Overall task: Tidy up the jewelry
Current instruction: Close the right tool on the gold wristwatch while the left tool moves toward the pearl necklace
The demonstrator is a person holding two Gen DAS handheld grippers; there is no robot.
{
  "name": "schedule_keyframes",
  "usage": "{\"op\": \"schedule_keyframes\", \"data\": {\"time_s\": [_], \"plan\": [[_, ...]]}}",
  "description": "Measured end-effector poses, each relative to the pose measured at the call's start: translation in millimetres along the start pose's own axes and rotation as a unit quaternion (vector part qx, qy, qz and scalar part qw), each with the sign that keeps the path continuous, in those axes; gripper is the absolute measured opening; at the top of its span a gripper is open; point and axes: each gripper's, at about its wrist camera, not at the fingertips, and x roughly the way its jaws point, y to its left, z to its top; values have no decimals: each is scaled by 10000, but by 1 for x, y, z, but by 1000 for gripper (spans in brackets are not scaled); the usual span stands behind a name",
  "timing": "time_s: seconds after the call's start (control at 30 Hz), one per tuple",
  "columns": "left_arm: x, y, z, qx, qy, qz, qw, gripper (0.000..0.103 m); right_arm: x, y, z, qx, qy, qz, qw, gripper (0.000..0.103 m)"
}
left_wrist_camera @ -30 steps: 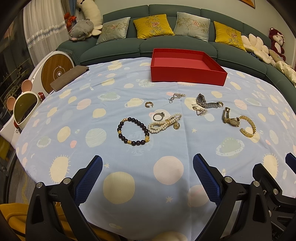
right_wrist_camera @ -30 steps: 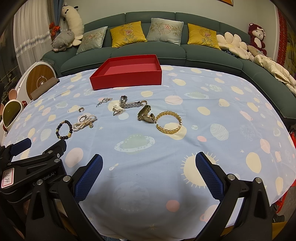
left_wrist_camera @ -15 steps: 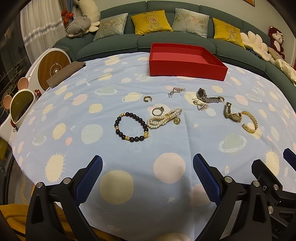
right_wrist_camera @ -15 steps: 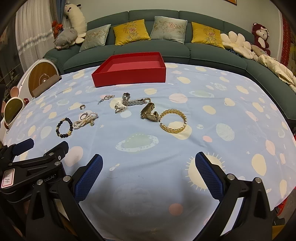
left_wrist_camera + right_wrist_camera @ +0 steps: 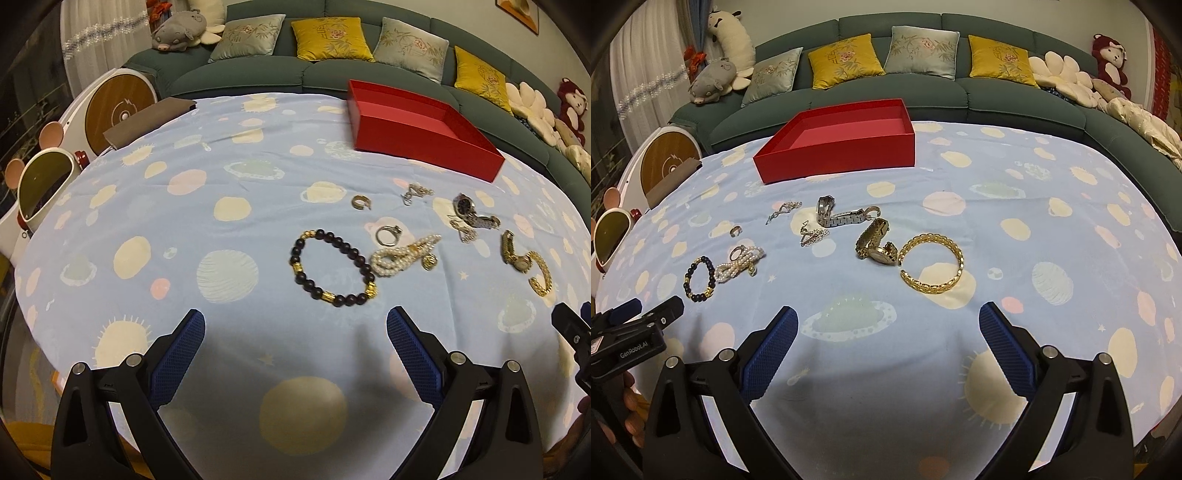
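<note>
Our left gripper (image 5: 295,332) has its blue fingers (image 5: 179,354) spread wide and empty above the blue planet-print tablecloth (image 5: 184,221), just short of the dark bead bracelet (image 5: 332,271). Beside that bracelet lies the pearl strand (image 5: 402,254), with a small ring (image 5: 388,234) touching its far side and a gold ear cuff (image 5: 360,202) further back. To the right sit a silver watch (image 5: 472,214) and a gold watch (image 5: 515,254) against a gold bangle (image 5: 541,275). The red box (image 5: 424,144) stands well beyond them all, and nothing seems to be in it.

From the right wrist, our right gripper (image 5: 888,332) is likewise spread and empty, its pads (image 5: 1004,347) short of the bangle (image 5: 931,266). The gold watch (image 5: 877,243) touches the bangle's left end; the silver watch (image 5: 842,216) and two thin chains (image 5: 812,234) lie behind. The box (image 5: 838,155) shows a bare floor from here, so we judge the sorting not yet begun.

The risks are plain — the pearls, ring and beads lie so close that closing on one may drag its neighbour, and the soft cloth may bunch under the pads. The chains are thin and could slip out on the carry to the box.
</note>
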Motion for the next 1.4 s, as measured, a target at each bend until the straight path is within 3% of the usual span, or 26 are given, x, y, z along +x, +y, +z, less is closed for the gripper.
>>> {"op": "schedule_keyframes", "data": {"time_s": [0.17, 0.3, 0.37, 0.53, 0.6, 0.77, 0.93, 1.03, 1.17, 1.4], "plan": [[16, 15, 5, -372, 124, -193, 9990, 96, 10, 4, 3, 9, 79, 83, 9999, 96], [28, 8, 10, -232, 108, -124, 9996, 95, 17, 7, 3, -58, 140, 74, 9999, 96], [34, 5, 12, -157, 94, -70, 9998, 86, 20, 7, 3, -56, 147, 62, 9999, 96], [38, 1, 17, -226, 65, -59, 9997, 85, 25, 4, 12, -103, 52, 31, 9999, 96], [35, -2, 22, -254, 6, -129, 9996, 85, 28, 5, 17, -211, -23, 46, 9998, 91], [26, -15, 34, -225, -178, -310, 9991, 85, 45, 10, 31, -519, 59, 204, 9984, 66], [24, -26, 44, -133, -285, -340, 9989, 86, 61, 7, 40, -617, 190, 337, 9973, 61], [26, -30, 47, -59, -279, -346, 9990, 86, 70, 2, 41, -574, 334, 449, 9968, 46], [26, -35, 51, 30, -271, -379, 9989, 86, 76, 3, 43, -716, 356, 489, 9956, 36], [27, -40, 58, 24, -247, -485, 9985, 86, 73, 5, 47, -783, 358, 562, 9947, 33]]}}
